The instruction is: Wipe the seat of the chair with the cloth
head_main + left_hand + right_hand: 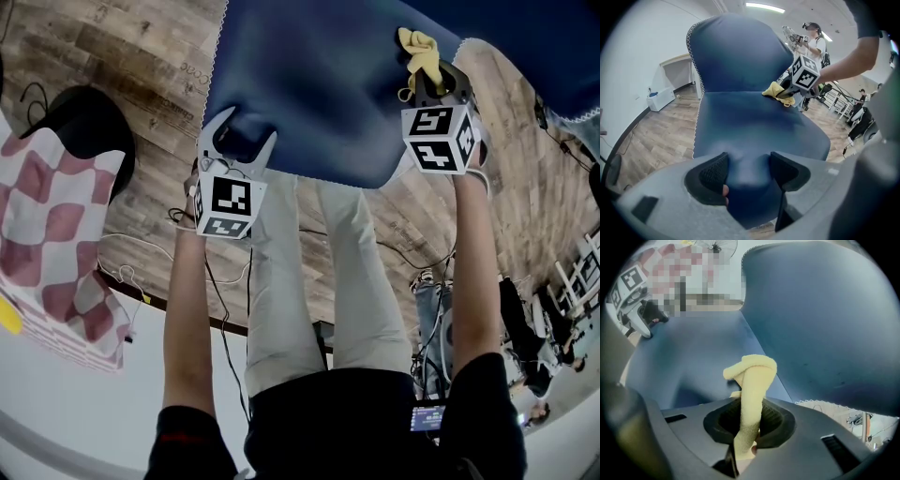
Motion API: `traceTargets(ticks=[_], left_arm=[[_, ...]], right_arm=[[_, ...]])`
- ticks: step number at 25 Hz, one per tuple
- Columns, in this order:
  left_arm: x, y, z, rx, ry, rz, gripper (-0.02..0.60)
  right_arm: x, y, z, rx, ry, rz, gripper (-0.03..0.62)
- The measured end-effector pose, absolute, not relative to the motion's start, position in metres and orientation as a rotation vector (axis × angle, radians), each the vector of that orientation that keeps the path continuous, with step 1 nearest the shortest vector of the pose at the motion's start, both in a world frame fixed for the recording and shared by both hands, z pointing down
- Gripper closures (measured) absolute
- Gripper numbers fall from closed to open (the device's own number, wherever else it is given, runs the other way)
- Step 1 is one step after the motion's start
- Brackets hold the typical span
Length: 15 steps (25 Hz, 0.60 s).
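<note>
While both of the person's forearms reach straight out from the body, nearly parallel, I read the left gripper (246, 129) at the front left corner of the chair seat (328, 84), its marker cube turned toward the head camera. Its jaws stand apart, with only the seat's blue front edge showing between them; nothing is pinched. The right gripper (439, 77) sits further in, at the seat's right rear, close to the backrest (736, 51). Its jaws are closed on the yellow cloth (419, 49), which rises from them in a folded loop. The cloth's bunched end lies at the seat surface; I cannot tell how firmly it presses.
</note>
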State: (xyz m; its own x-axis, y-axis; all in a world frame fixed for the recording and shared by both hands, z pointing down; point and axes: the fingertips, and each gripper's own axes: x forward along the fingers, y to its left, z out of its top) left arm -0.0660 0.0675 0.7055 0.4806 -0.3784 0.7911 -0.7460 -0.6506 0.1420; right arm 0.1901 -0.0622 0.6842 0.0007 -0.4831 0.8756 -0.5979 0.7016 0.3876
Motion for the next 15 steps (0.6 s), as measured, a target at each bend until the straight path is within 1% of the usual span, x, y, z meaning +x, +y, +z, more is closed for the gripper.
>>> traceTargets(ticks=[7,15], left_arm=[[-0.066,0.068,0.706,2.257,-0.931,1.034,0.292],[-0.066,0.067,0.704,2.260,-0.936,1.033,0.293]], right_arm=[[0.188,-0.062,0.684,0.908,-1.618,0.098,0.546],[0.162,-0.073,0.681,0.902,-1.672,0.066,0.546]])
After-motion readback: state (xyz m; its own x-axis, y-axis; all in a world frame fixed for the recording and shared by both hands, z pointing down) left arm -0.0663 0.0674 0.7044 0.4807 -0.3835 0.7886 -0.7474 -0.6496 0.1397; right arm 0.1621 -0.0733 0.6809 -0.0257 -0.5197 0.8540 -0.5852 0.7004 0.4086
